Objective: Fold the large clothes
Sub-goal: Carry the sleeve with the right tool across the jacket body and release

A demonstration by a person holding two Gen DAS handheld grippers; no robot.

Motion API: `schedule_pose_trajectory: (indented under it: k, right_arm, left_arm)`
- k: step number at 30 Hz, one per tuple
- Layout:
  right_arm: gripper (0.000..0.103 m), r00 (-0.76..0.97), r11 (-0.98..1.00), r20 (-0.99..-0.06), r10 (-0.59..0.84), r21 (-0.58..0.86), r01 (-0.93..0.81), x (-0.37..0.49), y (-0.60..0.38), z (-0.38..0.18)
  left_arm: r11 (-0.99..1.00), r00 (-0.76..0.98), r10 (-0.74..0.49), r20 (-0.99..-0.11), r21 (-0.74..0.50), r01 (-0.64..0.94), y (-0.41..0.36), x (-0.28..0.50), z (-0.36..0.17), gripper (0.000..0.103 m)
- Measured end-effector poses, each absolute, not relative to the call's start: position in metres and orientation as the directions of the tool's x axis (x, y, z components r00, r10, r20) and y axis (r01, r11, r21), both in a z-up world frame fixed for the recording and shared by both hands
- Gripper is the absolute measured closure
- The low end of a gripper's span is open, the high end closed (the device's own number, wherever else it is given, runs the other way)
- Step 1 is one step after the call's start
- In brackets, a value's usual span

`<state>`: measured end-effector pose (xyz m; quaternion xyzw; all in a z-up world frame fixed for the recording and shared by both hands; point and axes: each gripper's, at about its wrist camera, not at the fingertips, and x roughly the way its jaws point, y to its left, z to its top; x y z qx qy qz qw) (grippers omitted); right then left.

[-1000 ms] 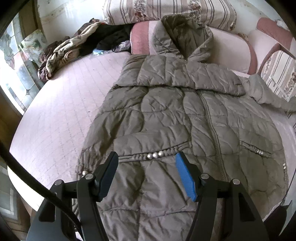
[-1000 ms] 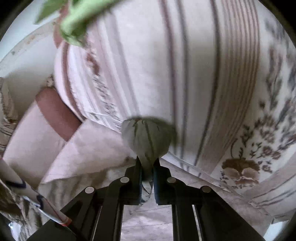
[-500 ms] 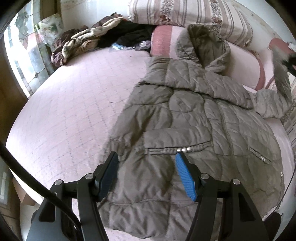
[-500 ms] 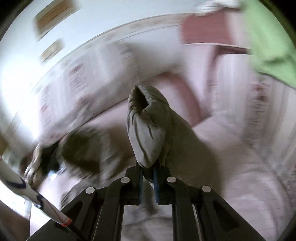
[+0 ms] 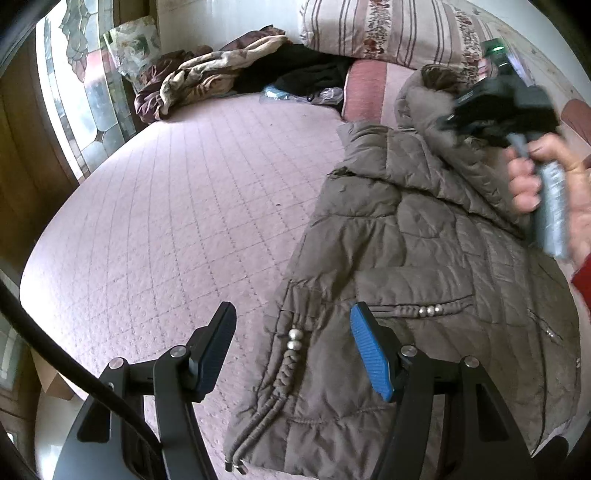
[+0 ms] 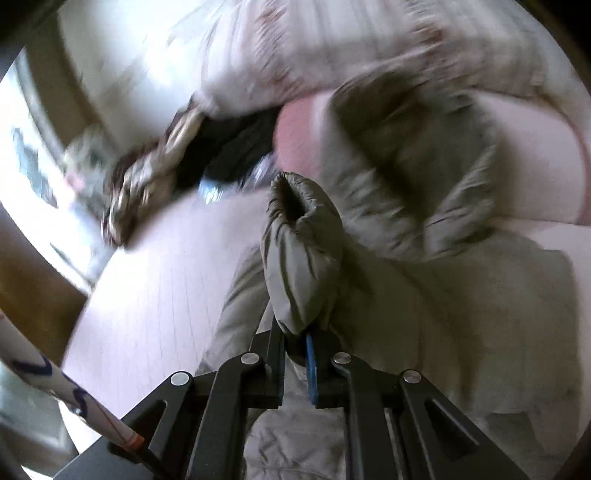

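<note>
The left wrist view shows the whole scene. A quilted olive-brown jacket [image 5: 424, 280] lies flat on the bed [image 5: 177, 221], front up, hood toward the pillows. The left tool [image 5: 291, 354] hovers over the jacket's lower left edge with its jaws wide apart, gripping nothing; one pad is blue and ribbed [image 5: 369, 358]. At right, a hand [image 5: 543, 184] holds the right tool by its grey handle above the jacket's shoulder area.

The right wrist view, partly motion-blurred, shows what the left view hides: the right tool [image 6: 295, 343] is clamped on the sleeve cuff [image 6: 299, 254], a puffy gathered tube with its dark opening facing away. The cuff is held above the jacket body [image 6: 480, 314].

The jacket fabric is matte with wavy stitched panels. Metal beads [image 5: 428, 310] mark a braided pocket trim. The bed cover is pale pink with a grid-quilted texture.

A striped floral pillow [image 5: 388, 29] and a pink bolster [image 5: 365, 88] sit at the head of the bed. Crumpled clothes [image 5: 207, 77] are piled near a stained-glass window [image 5: 77, 85].
</note>
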<state>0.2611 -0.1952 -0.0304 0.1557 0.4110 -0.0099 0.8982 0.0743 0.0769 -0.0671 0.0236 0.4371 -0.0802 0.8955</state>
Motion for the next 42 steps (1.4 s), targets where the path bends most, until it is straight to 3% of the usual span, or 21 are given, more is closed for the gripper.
schedule_pose_trajectory:
  k: [10,12,14,16,20,23,25,28,31,36,42]
  right_arm:
    - [0.088,0.559,0.967,-0.824,0.092,0.208,0.147,0.288,-0.166,-0.095]
    - [0.074,0.551,0.972,-0.828,0.103,0.202,0.122,0.289,-0.161,-0.092]
    - [0.045,0.567,0.964,-0.807,0.167,0.255,0.078,0.279,-0.158,-0.076]
    - [0.037,0.613,0.955,-0.763,0.206,0.294,0.045,0.263,-0.156,-0.055]
    - [0.039,0.665,0.959,-0.734,0.137,0.265,0.096,0.247,-0.175,-0.027]
    - [0.053,0.641,0.965,-0.767,0.035,0.193,0.178,0.259,-0.189,-0.035]
    - [0.055,0.605,0.941,-0.794,0.059,0.247,0.233,0.273,-0.198,-0.053]
    - [0.054,0.538,0.928,-0.839,0.081,0.260,0.266,0.289,-0.192,-0.087]
    - [0.053,0.514,0.958,-0.858,0.004,0.150,0.243,0.295,-0.175,-0.103]
    - [0.053,0.586,0.964,-0.810,-0.015,0.144,0.223,0.268,-0.188,-0.068]
    - [0.053,0.576,0.920,-0.799,-0.171,0.080,0.384,0.212,-0.264,-0.065]
  left_arm:
    - [0.991,0.590,-0.106,-0.800,-0.038,0.126,0.088,0.084,-0.076,0.040]
    - [0.992,0.590,-0.104,-0.801,-0.037,0.124,0.088,0.084,-0.075,0.040]
    - [0.992,0.596,-0.101,-0.796,-0.035,0.121,0.089,0.083,-0.073,0.040]
    - [0.992,0.599,-0.097,-0.795,-0.032,0.118,0.090,0.084,-0.072,0.040]
    - [0.994,0.596,-0.088,-0.798,-0.031,0.105,0.092,0.087,-0.074,0.040]
    - [0.994,0.583,-0.091,-0.807,-0.036,0.105,0.090,0.089,-0.077,0.040]
    - [0.993,0.578,-0.089,-0.811,-0.031,0.111,0.088,0.090,-0.080,0.040]
    - [0.993,0.573,-0.080,-0.815,-0.016,0.116,0.085,0.092,-0.082,0.040]
    - [0.993,0.570,-0.080,-0.818,-0.016,0.118,0.084,0.094,-0.082,0.040]
    - [0.993,0.570,-0.080,-0.818,-0.012,0.121,0.085,0.094,-0.084,0.040]
    - [0.993,0.541,-0.078,-0.837,-0.016,0.118,0.084,0.097,-0.095,0.040]
